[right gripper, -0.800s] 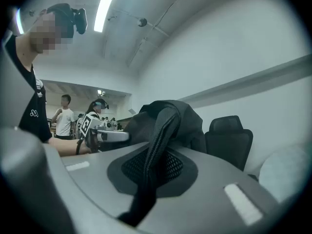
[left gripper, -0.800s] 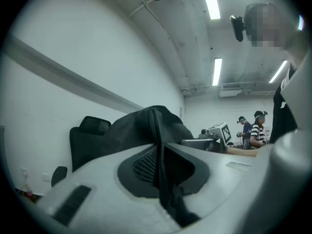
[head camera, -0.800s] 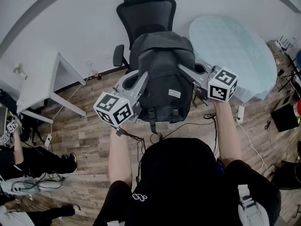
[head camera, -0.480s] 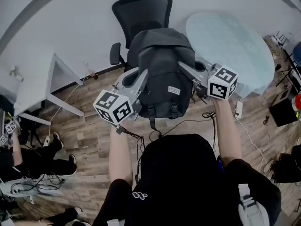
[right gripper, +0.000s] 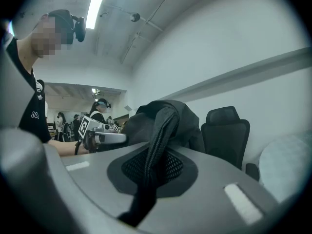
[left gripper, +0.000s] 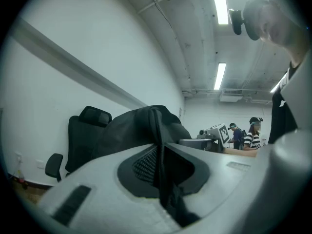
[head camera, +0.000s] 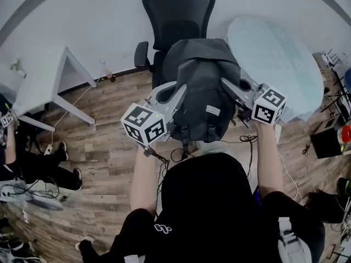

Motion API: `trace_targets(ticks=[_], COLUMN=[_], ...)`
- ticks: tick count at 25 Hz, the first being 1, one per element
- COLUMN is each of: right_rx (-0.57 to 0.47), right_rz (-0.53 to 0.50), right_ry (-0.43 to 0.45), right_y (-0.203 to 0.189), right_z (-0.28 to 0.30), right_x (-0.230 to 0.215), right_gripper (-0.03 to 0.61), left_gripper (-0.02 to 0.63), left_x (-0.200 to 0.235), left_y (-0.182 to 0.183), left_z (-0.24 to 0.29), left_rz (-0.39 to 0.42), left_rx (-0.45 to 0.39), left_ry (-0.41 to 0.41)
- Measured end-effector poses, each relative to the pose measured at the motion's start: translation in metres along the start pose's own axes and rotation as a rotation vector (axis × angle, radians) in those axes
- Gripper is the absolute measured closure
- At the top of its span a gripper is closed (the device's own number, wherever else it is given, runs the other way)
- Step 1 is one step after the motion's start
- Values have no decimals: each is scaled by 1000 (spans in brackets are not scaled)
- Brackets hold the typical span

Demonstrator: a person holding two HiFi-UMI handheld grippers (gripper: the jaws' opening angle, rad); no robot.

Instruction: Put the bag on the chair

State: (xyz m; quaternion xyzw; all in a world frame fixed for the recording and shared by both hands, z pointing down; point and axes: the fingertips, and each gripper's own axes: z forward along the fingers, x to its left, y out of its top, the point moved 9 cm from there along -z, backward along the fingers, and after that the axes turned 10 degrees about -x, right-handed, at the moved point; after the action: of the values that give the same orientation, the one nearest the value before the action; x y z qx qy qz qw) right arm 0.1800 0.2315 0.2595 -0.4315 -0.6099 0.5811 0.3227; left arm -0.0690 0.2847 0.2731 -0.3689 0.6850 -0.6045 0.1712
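A dark grey backpack [head camera: 202, 89] hangs in the air in front of a black office chair [head camera: 178, 10], hiding most of its seat. My left gripper [head camera: 176, 95] is shut on one shoulder strap [left gripper: 158, 165], which runs up between the jaws to the bag [left gripper: 129, 130]. My right gripper [head camera: 231, 89] is shut on the other padded strap [right gripper: 157, 145], which leads to the bag [right gripper: 183, 118]. The chair's backrest stands just behind the bag in the left gripper view [left gripper: 83, 135] and the right gripper view [right gripper: 226, 133].
A white desk [head camera: 46, 86] stands at the left and a round glass table [head camera: 274, 53] at the right of the chair. Cables [head camera: 175, 156] trail over the wood floor. A seated person's legs [head camera: 33, 169] are at the far left.
Both grippers have carried the bag a little forward, so it overlaps the chair more. The person at the left has shifted their legs.
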Motion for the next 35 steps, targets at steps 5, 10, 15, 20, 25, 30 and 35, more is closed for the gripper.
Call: trace_targets(ticks=[5,10,15,20,25,30,35], right_rx=[40,63,94,120,152,179,172], right_rz=[24,59,98,143,192,239,226], right_ry=[21,55,76,67,98,99,111], right_y=[-21,-33,-36,-70,-91,-107,-101], right_z=[20,63,133,140,175,208,232], right_x=[-11,-40,-98,-134,-206,-285,-334], right_gripper=[554,554,554,554,554,554,554], left_gripper=[591,591,591,591,591,592,592], left_x=[21,64,143,169,231,293,327], left_y=[-15,-15,-8,-41,-61,-80,-81], left_z=[-8,-3,24,42,85,140,178], left_rz=[-20,-39,-94,-131,-193,-233,-234], left_rx=[17,28,35,85,109,138,166], left_ry=[45,89,130,163,176,194,214])
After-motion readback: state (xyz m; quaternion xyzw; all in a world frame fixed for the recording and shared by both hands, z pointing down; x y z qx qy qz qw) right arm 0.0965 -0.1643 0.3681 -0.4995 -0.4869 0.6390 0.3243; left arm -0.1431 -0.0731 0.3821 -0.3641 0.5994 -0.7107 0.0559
